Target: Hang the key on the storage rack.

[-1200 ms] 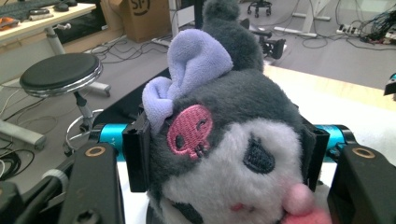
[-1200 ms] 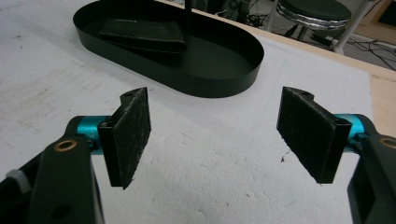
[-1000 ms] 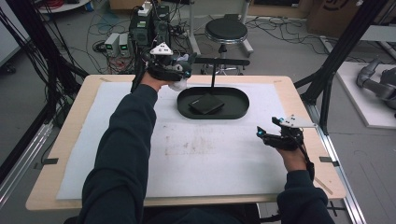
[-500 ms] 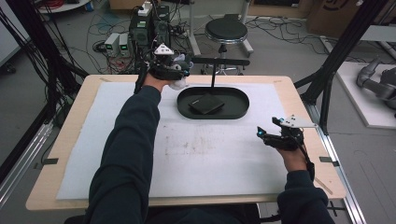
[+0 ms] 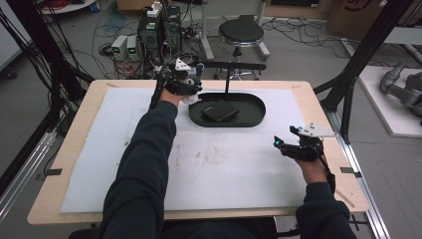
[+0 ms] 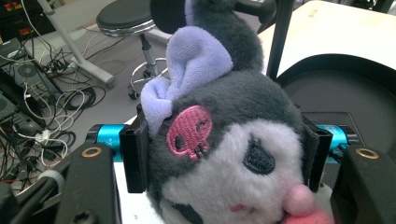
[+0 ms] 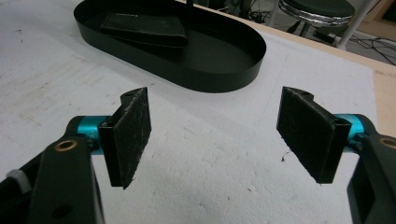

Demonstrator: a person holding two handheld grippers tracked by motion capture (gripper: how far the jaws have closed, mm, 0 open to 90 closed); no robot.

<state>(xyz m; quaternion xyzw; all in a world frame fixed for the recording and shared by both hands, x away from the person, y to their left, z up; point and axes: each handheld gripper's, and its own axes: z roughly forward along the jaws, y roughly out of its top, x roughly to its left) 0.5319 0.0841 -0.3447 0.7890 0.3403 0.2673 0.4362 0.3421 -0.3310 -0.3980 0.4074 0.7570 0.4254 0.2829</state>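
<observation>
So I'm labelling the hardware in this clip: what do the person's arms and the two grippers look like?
Both arms wear dark navy long sleeves. The left gripper and right gripper are black, each topped by a grey three-cornered plate. The right gripper's flat rectangular pads are black and textured, on turquoise metal posts, with brass-coloured rivets in the black arms.

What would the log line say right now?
left gripper: shut on plush toy | right gripper: open, empty | wallet: in black tray

a wooden table (image 5: 318,99) carries a white mat (image 5: 99,149), with a black oval tray (image 5: 254,112) on the mat.
</observation>
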